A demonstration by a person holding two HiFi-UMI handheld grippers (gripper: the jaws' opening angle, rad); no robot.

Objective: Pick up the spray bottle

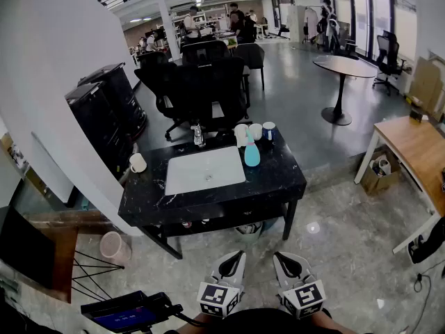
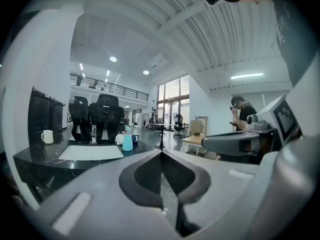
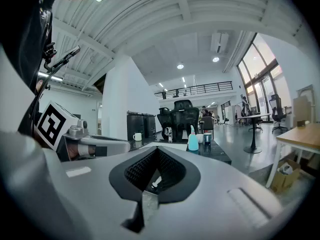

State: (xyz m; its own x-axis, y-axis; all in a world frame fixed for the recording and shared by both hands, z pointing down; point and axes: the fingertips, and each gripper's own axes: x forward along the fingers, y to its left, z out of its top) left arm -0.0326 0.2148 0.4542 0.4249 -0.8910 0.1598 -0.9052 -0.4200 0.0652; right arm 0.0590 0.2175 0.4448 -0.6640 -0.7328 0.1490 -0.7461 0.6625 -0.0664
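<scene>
Far across the floor from both grippers, the spray bottle (image 1: 252, 152) stands upright toward the back right of the dark surface (image 1: 281, 181). It is just beside a cluster of cups (image 1: 255, 131) and to the right of the white basin (image 1: 204, 170). I hold the left gripper (image 1: 238, 256) and right gripper (image 1: 279, 257) low, side by side, each with its jaws pressed together on nothing. By my reckoning nothing is done yet: the approach, spreading the jaws, the grasp and the lift all remain.
</scene>
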